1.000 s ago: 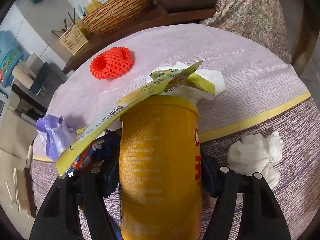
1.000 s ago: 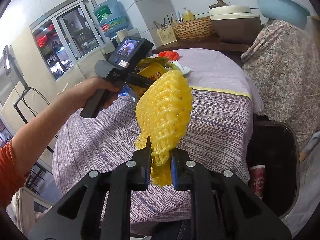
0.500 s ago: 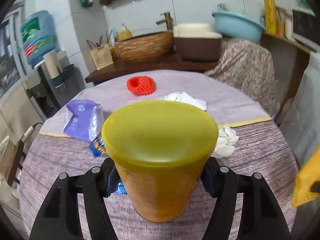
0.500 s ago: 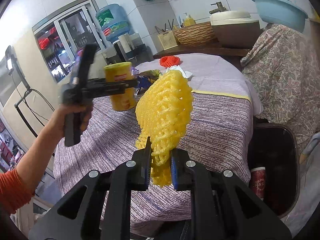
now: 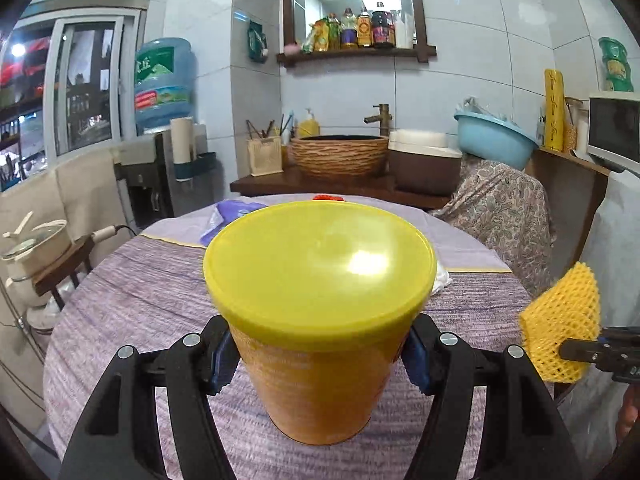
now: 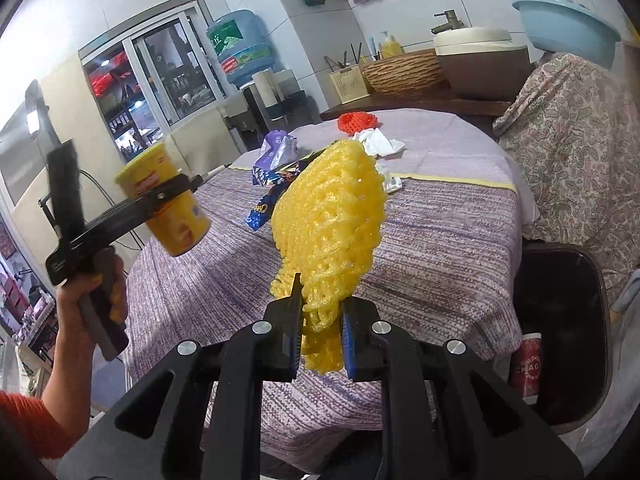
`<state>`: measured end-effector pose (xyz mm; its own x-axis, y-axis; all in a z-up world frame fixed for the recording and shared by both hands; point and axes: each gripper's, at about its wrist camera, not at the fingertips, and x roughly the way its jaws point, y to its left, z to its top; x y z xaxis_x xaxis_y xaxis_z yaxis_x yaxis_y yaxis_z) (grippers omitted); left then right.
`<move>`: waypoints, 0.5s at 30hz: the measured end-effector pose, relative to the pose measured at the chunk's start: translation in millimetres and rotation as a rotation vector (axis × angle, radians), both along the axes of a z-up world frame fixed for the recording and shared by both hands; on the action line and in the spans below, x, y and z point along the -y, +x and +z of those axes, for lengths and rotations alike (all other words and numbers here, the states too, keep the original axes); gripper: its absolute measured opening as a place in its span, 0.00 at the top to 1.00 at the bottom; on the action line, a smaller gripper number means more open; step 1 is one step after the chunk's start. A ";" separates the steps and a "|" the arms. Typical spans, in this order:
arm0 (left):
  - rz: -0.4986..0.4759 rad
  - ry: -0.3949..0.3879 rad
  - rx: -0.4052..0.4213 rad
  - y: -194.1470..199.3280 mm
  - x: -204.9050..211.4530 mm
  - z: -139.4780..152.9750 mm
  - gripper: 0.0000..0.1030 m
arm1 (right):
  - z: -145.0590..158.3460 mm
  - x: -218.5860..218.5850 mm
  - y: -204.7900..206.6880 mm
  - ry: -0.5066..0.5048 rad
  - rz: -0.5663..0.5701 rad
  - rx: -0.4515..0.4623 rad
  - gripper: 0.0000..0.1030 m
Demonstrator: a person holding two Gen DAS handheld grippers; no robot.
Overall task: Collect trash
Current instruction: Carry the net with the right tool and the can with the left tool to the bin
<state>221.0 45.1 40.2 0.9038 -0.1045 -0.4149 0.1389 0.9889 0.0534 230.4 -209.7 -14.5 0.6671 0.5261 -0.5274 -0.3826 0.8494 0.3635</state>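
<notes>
My left gripper (image 5: pixel 318 360) is shut on a yellow lidded can (image 5: pixel 320 312) and holds it up above the round table (image 5: pixel 120 304). It also shows in the right wrist view (image 6: pixel 164 200), at the table's left edge. My right gripper (image 6: pixel 320 336) is shut on a yellow foam fruit net (image 6: pixel 332 220), held above the table's near right side. The net also shows in the left wrist view (image 5: pixel 564 324). On the table lie a red foam net (image 6: pixel 357 121), white tissues (image 6: pixel 378 142), a purple wrapper (image 6: pixel 276 150) and a blue snack wrapper (image 6: pixel 266 204).
A dark trash bin (image 6: pixel 564 332) stands on the floor right of the table, with a red cup (image 6: pixel 526 366) inside. A cloth-covered chair (image 6: pixel 576 152) is behind it. A counter with a woven basin (image 5: pixel 340 154) and a water dispenser (image 5: pixel 164 80) lie beyond the table.
My left gripper has lifted the yellow can off the table and drawn it back and left, away from the pile of wrappers. My right gripper has held still with the yellow net.
</notes>
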 end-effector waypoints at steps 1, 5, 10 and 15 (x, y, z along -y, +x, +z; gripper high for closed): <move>-0.001 0.008 0.008 -6.6 1.4 0.3 0.37 | -0.8 -0.7 -1.1 0.002 0.001 -0.001 0.84; -0.032 0.003 0.012 -29.3 9.3 0.9 0.37 | -2.5 -1.5 -6.4 0.009 -0.001 0.001 0.84; -0.077 -0.017 0.014 -42.5 27.3 -0.5 0.37 | -2.4 5.1 -14.4 0.007 -0.039 0.025 0.84; -0.161 -0.039 0.025 -52.8 61.7 -1.8 0.37 | -3.1 31.7 -21.1 -0.017 -0.140 0.042 0.84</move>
